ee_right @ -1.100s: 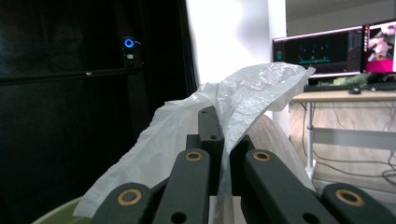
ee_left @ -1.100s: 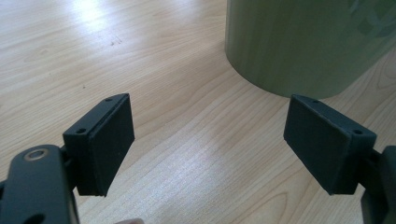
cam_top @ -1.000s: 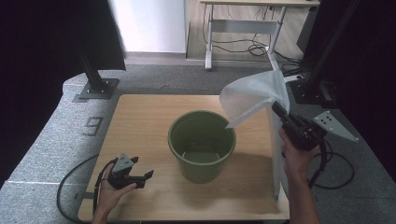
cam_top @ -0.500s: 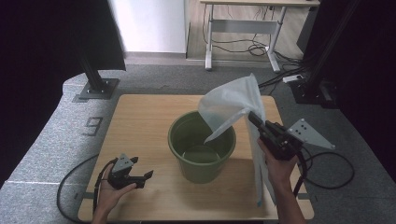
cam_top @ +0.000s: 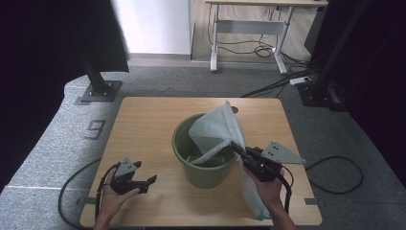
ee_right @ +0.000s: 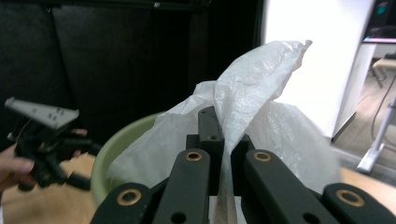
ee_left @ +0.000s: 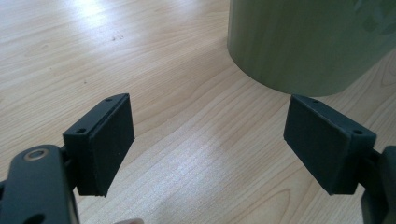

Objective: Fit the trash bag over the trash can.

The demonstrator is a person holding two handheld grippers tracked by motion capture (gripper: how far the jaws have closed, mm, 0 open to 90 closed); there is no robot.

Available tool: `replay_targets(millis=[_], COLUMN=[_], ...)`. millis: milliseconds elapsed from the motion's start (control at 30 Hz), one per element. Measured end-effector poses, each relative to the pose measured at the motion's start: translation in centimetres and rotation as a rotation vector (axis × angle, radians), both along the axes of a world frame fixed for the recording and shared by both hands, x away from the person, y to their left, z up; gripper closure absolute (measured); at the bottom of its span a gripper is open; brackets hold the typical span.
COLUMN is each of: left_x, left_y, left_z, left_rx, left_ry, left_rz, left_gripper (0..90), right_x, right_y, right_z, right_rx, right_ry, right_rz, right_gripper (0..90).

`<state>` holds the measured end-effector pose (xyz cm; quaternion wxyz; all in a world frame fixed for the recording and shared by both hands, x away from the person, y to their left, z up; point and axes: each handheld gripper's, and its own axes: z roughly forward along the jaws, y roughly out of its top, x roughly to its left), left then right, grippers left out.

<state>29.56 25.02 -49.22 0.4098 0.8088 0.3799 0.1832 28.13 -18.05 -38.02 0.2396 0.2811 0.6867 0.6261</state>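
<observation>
A green bucket stands upright in the middle of the wooden table. My right gripper is shut on a thin white plastic bag, holding it over the bucket's right rim; part of the bag hangs down behind the hand toward the table's front edge. In the right gripper view the bag billows up from between the closed jaws, with the bucket rim beyond. My left gripper rests on the table at the front left, open and holding nothing. The bucket wall stands just ahead of its pads.
A person's hands hold both grippers from the table's front edge. Cables trail off the table on both sides. Black stands and a desk frame stand on the grey floor behind the table.
My right gripper has carried the bag from the table's right side leftward and down, so the bag is over the bucket's rim. The left gripper has stayed put.
</observation>
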Motion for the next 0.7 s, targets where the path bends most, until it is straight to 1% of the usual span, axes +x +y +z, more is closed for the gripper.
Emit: replay_targets(millis=[67, 100, 133, 167, 300, 367, 433, 500, 533, 600, 700], left_x=[0.0, 0.0, -0.1, -0.1, 0.0, 0.0, 0.1, 0.1, 0.1, 0.2, 0.2], left_y=[-0.1, -0.1, -0.1, 0.0, 0.1, 0.1, 0.1, 0.0, 0.1, 0.0, 0.1], left_z=[0.0, 0.0, -0.1, -0.1, -0.2, -0.2, -0.2, -0.3, -0.3, -0.4, -0.6], left_rx=[0.004, 0.006, 0.006, 0.005, 0.001, -0.002, 0.000, 0.000, -0.002, -0.001, -0.001], left_ry=[0.001, 0.002, 0.003, 0.003, 0.005, 0.007, 0.007, 0.009, 0.010, 0.013, 0.018], left_rz=[-0.002, -0.003, -0.003, 0.000, 0.006, 0.007, 0.005, 0.003, 0.001, 0.000, -0.005], left_gripper=[15.9, 15.9, 15.9, 15.9, 15.9, 15.9, 15.9, 15.9, 15.9, 15.9, 15.9], right_x=[0.0, 0.0, 0.2, 0.3, 0.4, 0.5, 0.4, 0.0, -0.2, -0.7, -1.5], right_y=[0.2, 0.2, 0.4, 0.5, 1.0, 1.2, 1.3, 1.2, 1.1, 0.7, 0.2], right_z=[-0.8, -0.8, -1.5, -1.9, -3.0, -3.3, -3.1, -2.5, -2.2, -1.5, -0.9], right_rx=[-0.017, -0.017, -0.019, -0.019, -0.026, -0.037, -0.047, -0.047, -0.048, -0.038, -0.037], right_ry=[0.014, 0.014, 0.039, 0.050, 0.072, 0.082, 0.088, 0.072, 0.064, 0.043, 0.031], right_rz=[0.004, 0.004, 0.014, 0.021, 0.037, 0.053, 0.062, 0.057, 0.044, 0.042, 0.013], right_gripper=[88.6, 88.6, 88.6, 88.6, 86.9, 80.7, 73.4, 63.3, 59.4, 52.1, 41.5])
